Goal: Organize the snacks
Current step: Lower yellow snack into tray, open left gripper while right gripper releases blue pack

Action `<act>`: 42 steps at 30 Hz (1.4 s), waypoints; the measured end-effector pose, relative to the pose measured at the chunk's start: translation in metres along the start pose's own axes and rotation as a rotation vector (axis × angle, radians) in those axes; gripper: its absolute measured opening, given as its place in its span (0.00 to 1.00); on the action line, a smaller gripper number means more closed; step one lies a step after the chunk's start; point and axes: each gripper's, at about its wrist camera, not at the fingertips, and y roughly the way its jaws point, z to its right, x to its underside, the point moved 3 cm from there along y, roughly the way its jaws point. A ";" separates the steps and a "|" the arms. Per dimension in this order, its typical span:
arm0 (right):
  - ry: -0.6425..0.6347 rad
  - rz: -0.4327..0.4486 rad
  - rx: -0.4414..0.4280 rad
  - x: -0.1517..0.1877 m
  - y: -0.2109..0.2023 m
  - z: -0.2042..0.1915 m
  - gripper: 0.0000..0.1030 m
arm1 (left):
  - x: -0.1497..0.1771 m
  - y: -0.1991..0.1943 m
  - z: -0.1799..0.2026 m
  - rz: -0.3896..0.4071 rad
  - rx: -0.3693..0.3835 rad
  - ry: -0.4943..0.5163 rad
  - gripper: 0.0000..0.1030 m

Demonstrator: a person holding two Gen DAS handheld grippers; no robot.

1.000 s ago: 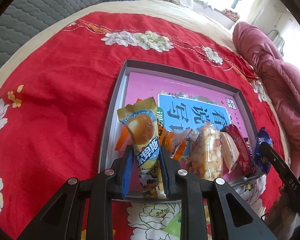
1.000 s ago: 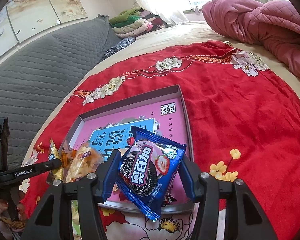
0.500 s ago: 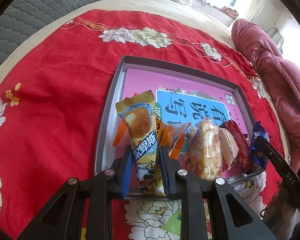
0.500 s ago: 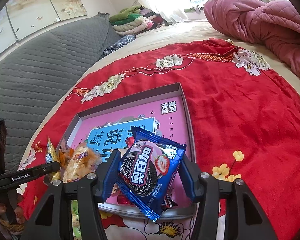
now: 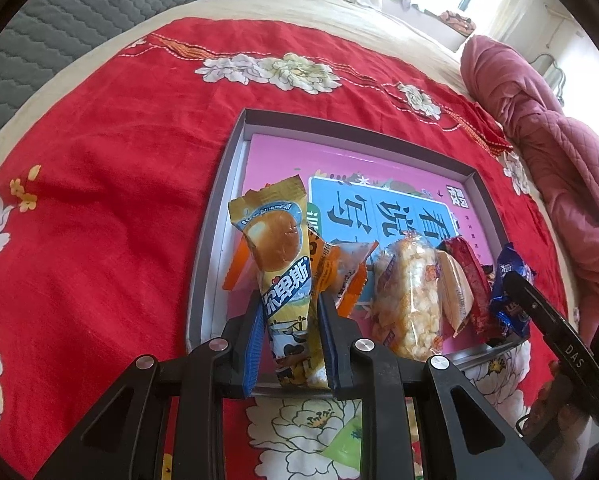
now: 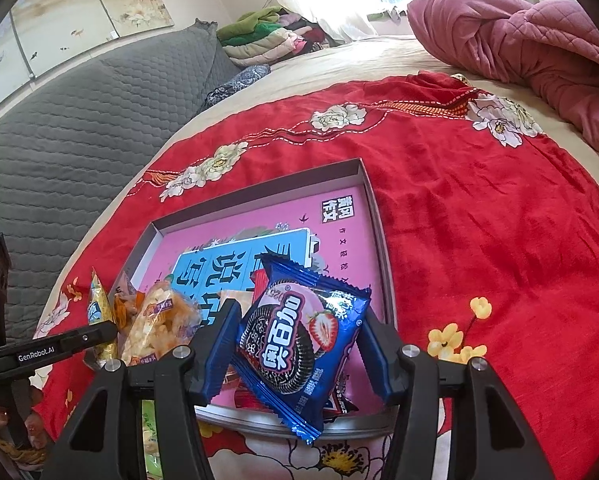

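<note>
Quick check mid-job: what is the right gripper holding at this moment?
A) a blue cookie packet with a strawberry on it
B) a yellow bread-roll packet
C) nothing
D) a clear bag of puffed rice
A: in the right wrist view the right gripper has its blue pads on either side of the blue cookie packet, held up above the near edge of the grey tray.

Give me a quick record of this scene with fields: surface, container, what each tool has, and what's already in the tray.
surface: red floral blanket on a bed
container: grey tray lined with a pink book
left tool: shut on yellow bun packet, over the tray's near left corner
right tool: shut on blue cookie packet, over the tray's near edge
in tray: orange packet, popcorn packet, red packet, along the near edge
</note>
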 end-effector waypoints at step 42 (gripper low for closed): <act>0.005 0.011 -0.028 -0.005 -0.006 -0.003 0.66 | -0.001 -0.009 0.004 0.007 0.002 0.014 0.47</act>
